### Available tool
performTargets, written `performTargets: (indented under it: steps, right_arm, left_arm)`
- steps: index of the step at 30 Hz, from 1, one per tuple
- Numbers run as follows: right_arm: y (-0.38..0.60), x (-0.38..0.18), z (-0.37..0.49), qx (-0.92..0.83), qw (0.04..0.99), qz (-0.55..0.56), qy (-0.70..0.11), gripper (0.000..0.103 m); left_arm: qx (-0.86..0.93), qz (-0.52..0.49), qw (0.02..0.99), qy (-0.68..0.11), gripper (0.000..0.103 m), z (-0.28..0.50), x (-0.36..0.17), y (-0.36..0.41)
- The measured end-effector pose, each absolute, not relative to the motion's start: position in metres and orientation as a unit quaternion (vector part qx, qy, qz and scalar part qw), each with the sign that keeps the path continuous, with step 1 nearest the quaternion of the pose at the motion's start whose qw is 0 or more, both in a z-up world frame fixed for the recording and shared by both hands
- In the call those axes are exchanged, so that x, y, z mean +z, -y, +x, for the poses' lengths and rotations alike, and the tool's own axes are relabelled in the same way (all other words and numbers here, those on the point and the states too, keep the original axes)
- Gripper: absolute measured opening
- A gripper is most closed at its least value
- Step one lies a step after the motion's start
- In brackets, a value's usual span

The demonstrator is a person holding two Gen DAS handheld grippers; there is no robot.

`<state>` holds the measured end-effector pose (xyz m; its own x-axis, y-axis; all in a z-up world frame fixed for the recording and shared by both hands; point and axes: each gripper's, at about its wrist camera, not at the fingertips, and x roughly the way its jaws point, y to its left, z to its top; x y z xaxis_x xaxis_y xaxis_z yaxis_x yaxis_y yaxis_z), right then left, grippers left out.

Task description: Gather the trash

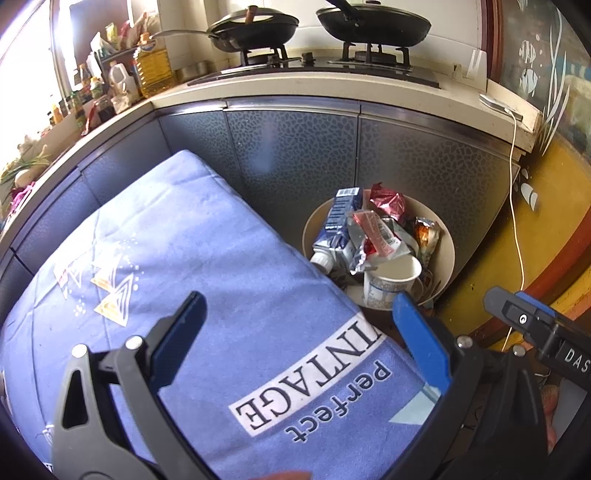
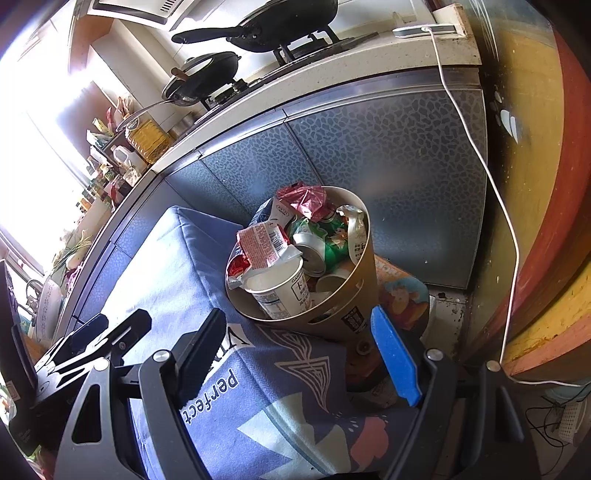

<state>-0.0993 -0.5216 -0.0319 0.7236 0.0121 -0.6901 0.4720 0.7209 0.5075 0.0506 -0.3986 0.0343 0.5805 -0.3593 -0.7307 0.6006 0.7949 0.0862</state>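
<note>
A round beige trash bin (image 1: 448, 247) (image 2: 354, 302) stands on the floor beside a blue cloth-covered table (image 1: 192, 251) (image 2: 173, 266). It is full of trash: a white paper cup (image 1: 388, 284) (image 2: 277, 291), a blue carton (image 1: 338, 221), a red wrapper (image 1: 389, 203) (image 2: 306, 197), a pink packet (image 2: 262, 243) and a green can (image 2: 317, 247). My left gripper (image 1: 295, 314) is open and empty above the table's near corner. My right gripper (image 2: 299, 332) is open and empty just before the bin. The right gripper also shows in the left wrist view (image 1: 524, 321).
Grey kitchen cabinets (image 1: 295, 155) run behind the bin and table. A gas stove with two black pans (image 1: 373, 24) sits on the counter, with bottles (image 1: 151, 68) at its left end. A white cable (image 2: 476, 155) hangs down the cabinet's right side by a yellow and red wall.
</note>
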Motion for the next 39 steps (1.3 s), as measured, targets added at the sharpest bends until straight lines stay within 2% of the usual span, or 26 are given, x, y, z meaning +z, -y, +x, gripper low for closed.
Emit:
performTargets:
  steps: [39]
  right_arm:
    - [0.519,-0.038,-0.092,-0.131,0.858,0.345,-0.358,0.079]
  left_arm:
    - [-0.283,0.163,0.863,-0.386,0.097,0.056,0.023,0.395]
